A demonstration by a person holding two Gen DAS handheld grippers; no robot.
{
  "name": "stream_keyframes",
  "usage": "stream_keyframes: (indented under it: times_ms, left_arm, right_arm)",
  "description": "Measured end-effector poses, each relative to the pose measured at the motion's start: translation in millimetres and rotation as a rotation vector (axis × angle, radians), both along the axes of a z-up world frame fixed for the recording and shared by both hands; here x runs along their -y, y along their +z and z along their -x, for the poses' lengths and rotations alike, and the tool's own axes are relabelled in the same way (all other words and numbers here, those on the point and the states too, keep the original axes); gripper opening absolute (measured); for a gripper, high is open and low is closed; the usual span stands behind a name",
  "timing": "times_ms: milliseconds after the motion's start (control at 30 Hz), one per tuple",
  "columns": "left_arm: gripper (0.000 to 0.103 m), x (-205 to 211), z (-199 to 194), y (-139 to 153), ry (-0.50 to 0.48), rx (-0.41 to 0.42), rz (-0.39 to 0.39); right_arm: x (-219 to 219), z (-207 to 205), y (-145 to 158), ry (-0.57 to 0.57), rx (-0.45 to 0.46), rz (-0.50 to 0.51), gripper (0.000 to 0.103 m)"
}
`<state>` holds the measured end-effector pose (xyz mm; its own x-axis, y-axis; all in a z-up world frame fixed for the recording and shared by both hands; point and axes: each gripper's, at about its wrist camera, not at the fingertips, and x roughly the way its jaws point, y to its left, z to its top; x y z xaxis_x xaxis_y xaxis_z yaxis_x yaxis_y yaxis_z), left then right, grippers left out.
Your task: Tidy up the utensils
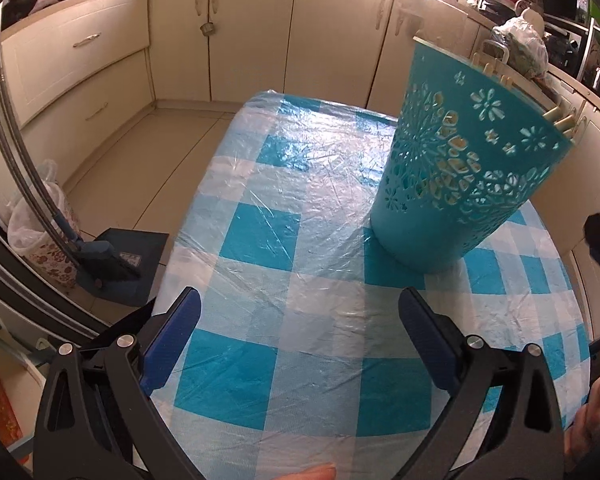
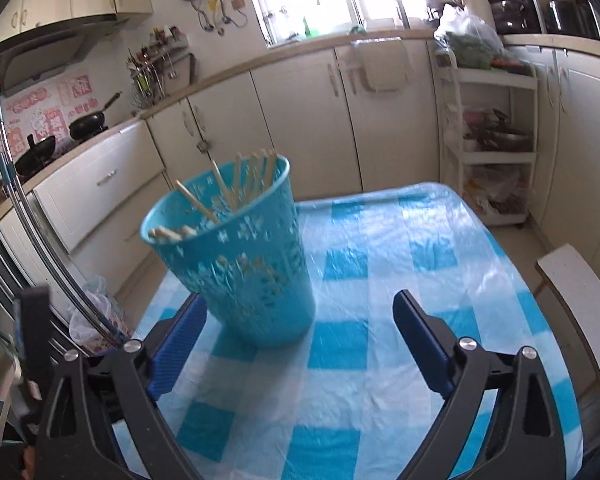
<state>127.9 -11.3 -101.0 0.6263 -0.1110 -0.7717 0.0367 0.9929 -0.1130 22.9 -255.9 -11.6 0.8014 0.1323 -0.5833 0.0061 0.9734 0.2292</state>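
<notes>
A teal perforated holder point(image 1: 460, 168) stands upright on the blue-and-white checked table point(image 1: 268, 208), right of centre in the left wrist view. In the right wrist view the holder point(image 2: 240, 264) is left of centre, with several wooden chopsticks point(image 2: 240, 184) standing inside; their tips also poke over its rim in the left wrist view point(image 1: 556, 114). My left gripper point(image 1: 300, 308) is open and empty, above the table, near and left of the holder. My right gripper point(image 2: 300, 312) is open and empty, with its left finger point(image 2: 180, 344) beside the holder's base.
Cream kitchen cabinets point(image 1: 260, 32) run behind the table. A bin with a plastic liner point(image 1: 40, 232) and a dustpan point(image 1: 116, 268) sit on the floor at left. A white shelf rack point(image 2: 488, 140) and a white stool point(image 2: 580, 300) stand to the right.
</notes>
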Motion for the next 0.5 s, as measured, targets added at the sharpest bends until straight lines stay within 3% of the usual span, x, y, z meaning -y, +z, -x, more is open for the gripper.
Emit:
stream_keyframes:
  times_ms: [500]
  left_arm:
    - [0.095,6,58,72,0.005,0.067,-0.032]
  right_arm:
    - [-5,47,23,-0.018,-0.057,-0.021,0.096]
